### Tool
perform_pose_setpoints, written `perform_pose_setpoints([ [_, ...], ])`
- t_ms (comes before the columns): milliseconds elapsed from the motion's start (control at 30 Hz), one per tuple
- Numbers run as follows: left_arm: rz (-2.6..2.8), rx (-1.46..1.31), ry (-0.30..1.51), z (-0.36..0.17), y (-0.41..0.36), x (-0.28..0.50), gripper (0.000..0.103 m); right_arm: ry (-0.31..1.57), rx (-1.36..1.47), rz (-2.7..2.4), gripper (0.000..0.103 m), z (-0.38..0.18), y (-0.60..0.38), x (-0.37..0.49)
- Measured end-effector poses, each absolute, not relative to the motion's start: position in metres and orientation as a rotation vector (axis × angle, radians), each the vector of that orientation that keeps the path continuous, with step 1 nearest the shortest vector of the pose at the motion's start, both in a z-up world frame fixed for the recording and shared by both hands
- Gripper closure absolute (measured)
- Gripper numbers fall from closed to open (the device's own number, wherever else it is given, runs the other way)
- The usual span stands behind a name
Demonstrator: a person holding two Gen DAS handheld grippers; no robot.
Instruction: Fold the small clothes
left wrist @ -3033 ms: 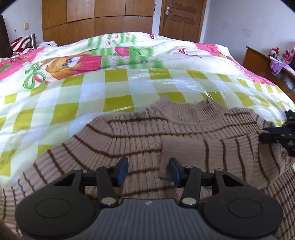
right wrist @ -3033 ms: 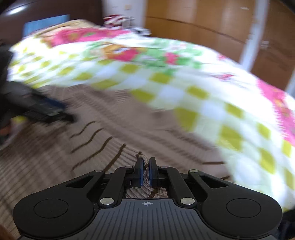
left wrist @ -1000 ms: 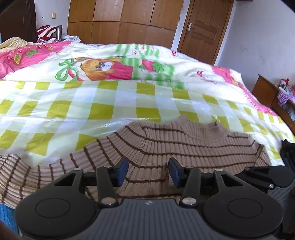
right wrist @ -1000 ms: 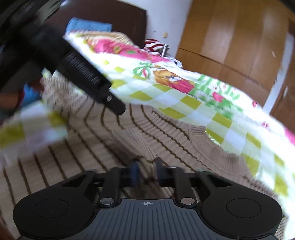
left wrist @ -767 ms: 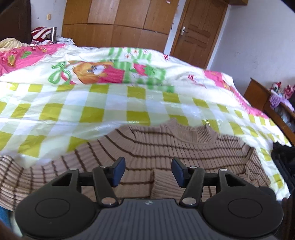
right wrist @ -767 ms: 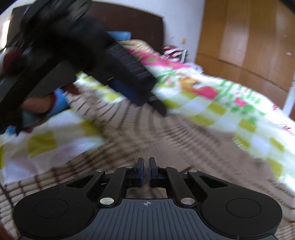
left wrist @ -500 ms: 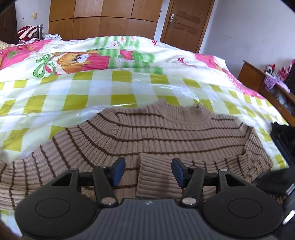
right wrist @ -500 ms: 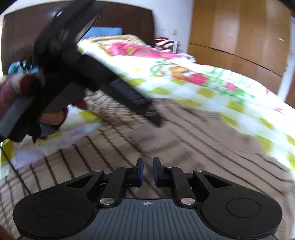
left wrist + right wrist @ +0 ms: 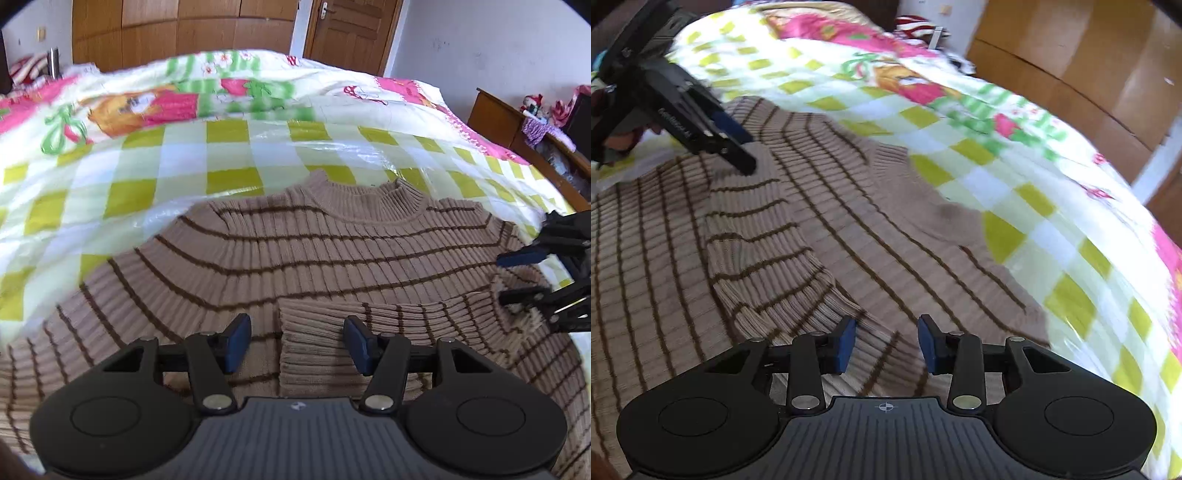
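Checked bedspread (image 9: pixel 229 147) | tan striped sweater (image 9: pixel 332 251) flat, sleeve folded in | left fingers (image 9: pixel 238 343) apart | right fingers (image 9: pixel 846 339) opening, empty

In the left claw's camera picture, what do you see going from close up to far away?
Left claw → folded sleeve cuff → striped sweater → sweater collar → checked bed cover → cartoon quilt → wooden wardrobe
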State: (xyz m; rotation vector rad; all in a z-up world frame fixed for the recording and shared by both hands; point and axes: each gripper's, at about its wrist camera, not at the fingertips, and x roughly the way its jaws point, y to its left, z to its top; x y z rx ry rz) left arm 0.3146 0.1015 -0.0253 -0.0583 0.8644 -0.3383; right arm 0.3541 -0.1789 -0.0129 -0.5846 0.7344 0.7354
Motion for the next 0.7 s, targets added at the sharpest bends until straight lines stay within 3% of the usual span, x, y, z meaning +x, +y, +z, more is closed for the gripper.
perform_pose_setpoints([
  [233,-0.338,-0.098,0.895,-0.033,0.112,0.308,0.033,0.813,-0.591,0.829,0.067,-0.027,-0.169,0.365],
  [333,-0.331,-0.060,0.911,-0.034,0.106,0.310,0.035,0.817,-0.587,0.818,0.084,-0.027,-0.164,0.361],
  [367,-0.329,-0.039,0.911,-0.032,0.103,0.310,0.038,0.812,-0.595,0.811,0.089,-0.027,-0.162,0.358],
  [433,-0.352,-0.035,0.912,-0.028,0.101,0.308,0.064,0.798,-0.572,0.775,0.096,-0.021,-0.164,0.356],
  [467,-0.355,-0.049,0.908,-0.026,0.103,0.307,0.070,0.785,-0.544,0.748,0.097,-0.016,-0.165,0.358],
  [567,-0.313,-0.067,0.866,-0.017,0.109,0.304,0.077,0.727,-0.466,0.661,0.097,-0.004,-0.169,0.370],
  [700,-0.248,-0.090,0.856,-0.024,0.116,0.309,0.078,0.720,-0.397,0.562,0.097,-0.016,-0.163,0.391],
])
